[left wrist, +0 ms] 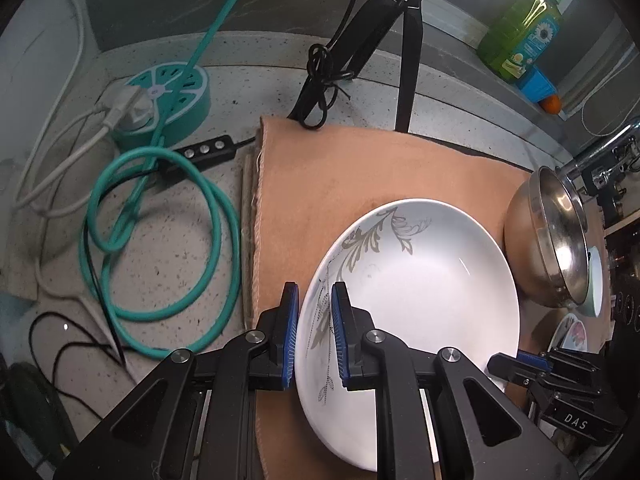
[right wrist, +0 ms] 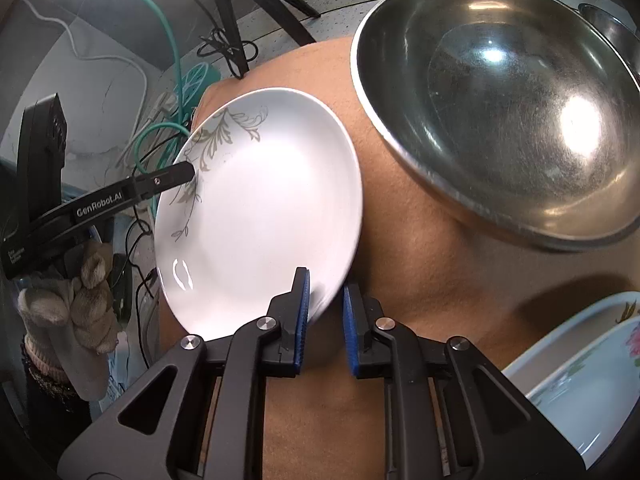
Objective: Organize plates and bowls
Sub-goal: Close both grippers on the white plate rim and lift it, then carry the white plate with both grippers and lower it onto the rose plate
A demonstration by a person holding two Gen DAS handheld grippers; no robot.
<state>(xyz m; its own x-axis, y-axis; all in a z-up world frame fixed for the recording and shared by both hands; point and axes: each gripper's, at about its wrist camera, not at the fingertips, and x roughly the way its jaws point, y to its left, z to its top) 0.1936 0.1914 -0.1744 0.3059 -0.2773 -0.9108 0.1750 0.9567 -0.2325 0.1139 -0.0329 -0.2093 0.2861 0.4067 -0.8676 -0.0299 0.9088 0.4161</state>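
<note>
Both the left gripper (left wrist: 314, 334) and right gripper (right wrist: 325, 322) pinch the plate (left wrist: 420, 308) at opposite rims; uneven pulls could knock it into the steel bowl (right wrist: 500, 112) beyond.

The steel bowl (right wrist: 500, 112) runs off the right wrist view's edge. The flowered dish (right wrist: 592, 376) is cut off there too. The white plate (left wrist: 412, 320) hides its own underside.
</note>
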